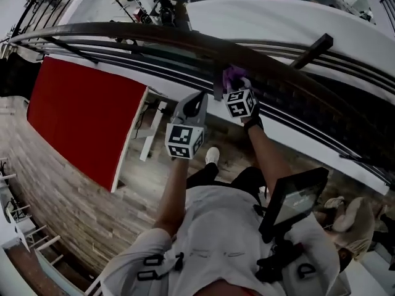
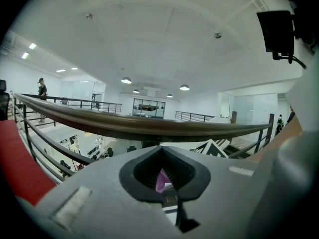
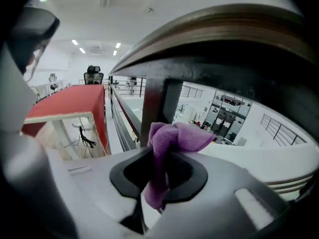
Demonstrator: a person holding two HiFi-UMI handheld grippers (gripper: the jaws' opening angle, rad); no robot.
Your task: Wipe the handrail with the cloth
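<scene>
The right gripper (image 3: 158, 176) is clamped on the purple cloth (image 3: 175, 136), which bunches just beneath the wooden handrail (image 3: 219, 26), beside its dark post (image 3: 153, 101). The left gripper (image 2: 162, 178), jaws together, sits below the handrail.

A wood-plank floor (image 1: 68, 208) carried everything. On it stood a red worktop (image 1: 80, 116) on white legs (image 1: 151, 137), set at a slant to the planks and near the handrail (image 1: 154, 36), which ran on dark posts along the floor's far edge. A person's white shoe (image 1: 212, 155) rested on the planks just beside the worktop's legs. At the near left corner stood white frames (image 1: 18, 217), too small to tell what they were
</scene>
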